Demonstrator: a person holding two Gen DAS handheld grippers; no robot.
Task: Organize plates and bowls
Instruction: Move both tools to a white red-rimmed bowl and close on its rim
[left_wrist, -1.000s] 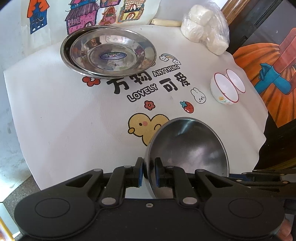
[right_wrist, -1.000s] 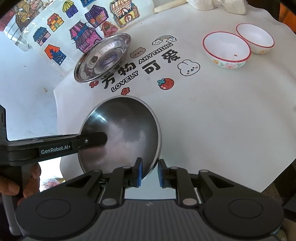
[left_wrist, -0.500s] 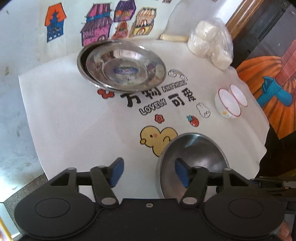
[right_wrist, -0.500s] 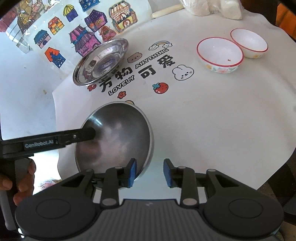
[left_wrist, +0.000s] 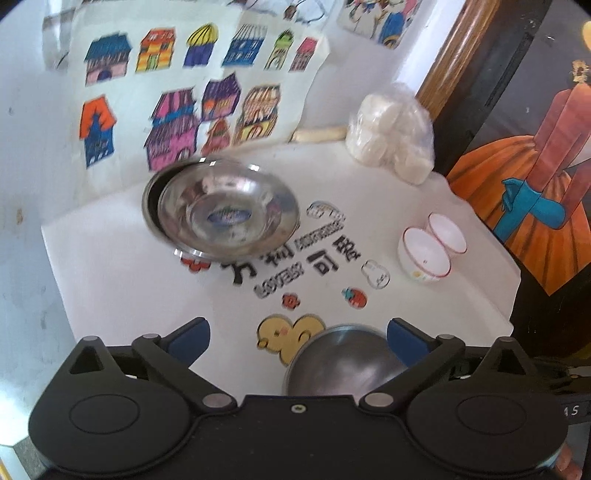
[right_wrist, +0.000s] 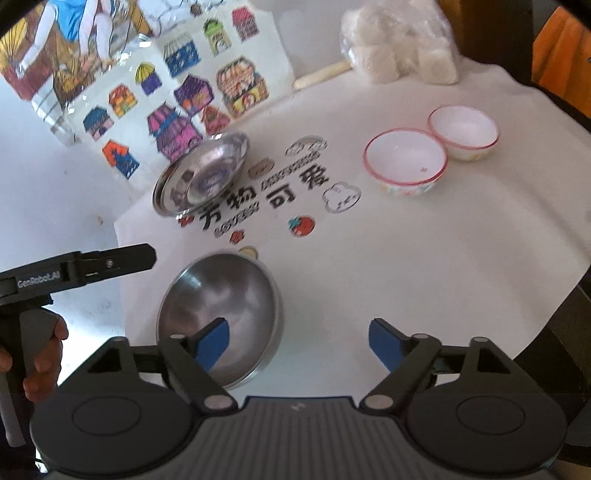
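Both claws are spreading apart and grip nothing. The left claw (left_wrist: 298, 338) hangs over the near edge of the white tabletop (left_wrist: 110, 280), its pads clear of the steel bowl (left_wrist: 343, 363) that sits on the tabletop by the yellow duck print (left_wrist: 290, 338). The right claw (right_wrist: 298, 341) has one pad above that bowl's inside without pressing it. Farther back sit stacked steel plates (left_wrist: 225, 212) and two white bowls (left_wrist: 430, 245).

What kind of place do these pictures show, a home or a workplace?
Most likely a home, perhaps a dining corner. A table covered by a cartoon-printed white cloth holds stacked steel plates and small red-rimmed bowls, and children's coloured house drawings hang on the wall behind.
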